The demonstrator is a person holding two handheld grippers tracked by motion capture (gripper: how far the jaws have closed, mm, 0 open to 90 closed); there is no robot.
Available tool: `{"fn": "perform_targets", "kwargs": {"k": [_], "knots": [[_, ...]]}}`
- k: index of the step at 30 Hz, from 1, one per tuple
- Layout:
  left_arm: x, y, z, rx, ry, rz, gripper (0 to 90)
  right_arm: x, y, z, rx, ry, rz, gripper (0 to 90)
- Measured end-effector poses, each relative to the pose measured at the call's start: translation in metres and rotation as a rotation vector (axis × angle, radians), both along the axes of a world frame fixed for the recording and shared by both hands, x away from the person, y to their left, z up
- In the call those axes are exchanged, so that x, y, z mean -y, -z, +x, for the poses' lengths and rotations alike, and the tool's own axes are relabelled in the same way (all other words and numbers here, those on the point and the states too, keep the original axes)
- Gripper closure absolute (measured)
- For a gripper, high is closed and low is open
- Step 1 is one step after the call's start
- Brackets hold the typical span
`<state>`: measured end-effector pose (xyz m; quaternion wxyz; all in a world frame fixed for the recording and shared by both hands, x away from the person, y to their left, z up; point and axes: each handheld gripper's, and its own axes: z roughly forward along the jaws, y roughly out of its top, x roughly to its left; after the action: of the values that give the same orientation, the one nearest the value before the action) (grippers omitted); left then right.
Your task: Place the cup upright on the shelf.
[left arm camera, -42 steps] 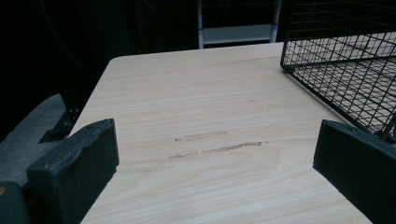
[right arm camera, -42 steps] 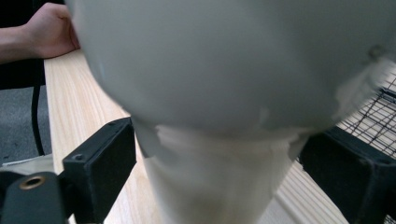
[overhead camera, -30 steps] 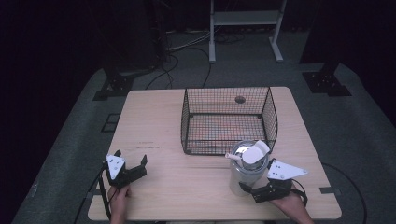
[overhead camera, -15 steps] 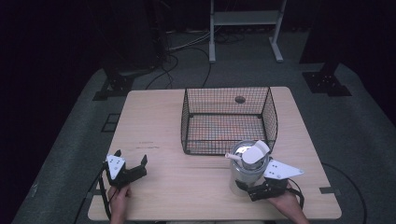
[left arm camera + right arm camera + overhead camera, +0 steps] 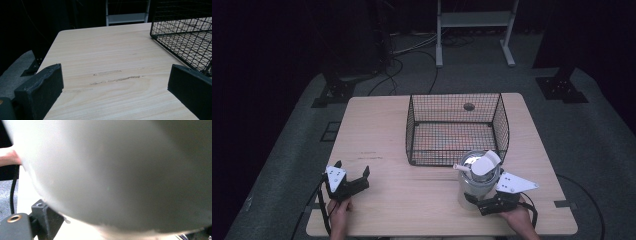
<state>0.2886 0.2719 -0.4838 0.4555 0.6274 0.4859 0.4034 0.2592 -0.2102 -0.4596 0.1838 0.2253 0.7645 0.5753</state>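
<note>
right gripper [image 5: 484,202] clamps a white canister [image 5: 476,182] at the table's [image 5: 377,120] five o'clock; left gripper [image 5: 353,181], jaws spread, rests at seven o'clock.

No readable text, label, brand, number or sign appears on anything in these views.

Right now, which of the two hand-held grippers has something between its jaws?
The right gripper: its jaws sit around the base of the pale grey cylindrical container. The left gripper is open over bare light wooden table.
</note>
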Motion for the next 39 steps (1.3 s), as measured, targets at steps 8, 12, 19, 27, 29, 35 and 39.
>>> {"fn": "perform_targets", "kwargs": {"k": [8,12,19,27,29,35,39], "knots": [[0.0,0.0,0.0,-0.001,0.0,0.0,0.0,0.001,-0.001,0.0,-0.019,-0.025,0.029,8.7],[0.0,0.0,0.0,-0.001,0.0,0.0,0.0,-0.001,-0.004,-0.001,-0.01,-0.026,0.034,8.7],[0.0,0.0,0.0,-0.001,0.0,0.0,0.0,-0.005,-0.021,-0.001,0.016,-0.049,0.039,8.6],[0.0,0.0,0.0,-0.001,0.0,0.0,0.0,-0.009,-0.036,0.003,0.029,-0.07,0.057,8.6],[0.0,0.0,0.0,-0.002,0.0,-0.001,0.0,-0.01,-0.041,0.005,0.032,-0.072,0.055,8.6],[0.0,0.0,0.0,-0.003,0.001,0.0,0.0,-0.015,-0.055,0.009,0.045,-0.076,0.052,8.6],[0.0,0.0,0.0,-0.003,0.001,0.0,0.0,-0.019,-0.066,0.013,0.059,-0.094,0.06,8.6]]}}
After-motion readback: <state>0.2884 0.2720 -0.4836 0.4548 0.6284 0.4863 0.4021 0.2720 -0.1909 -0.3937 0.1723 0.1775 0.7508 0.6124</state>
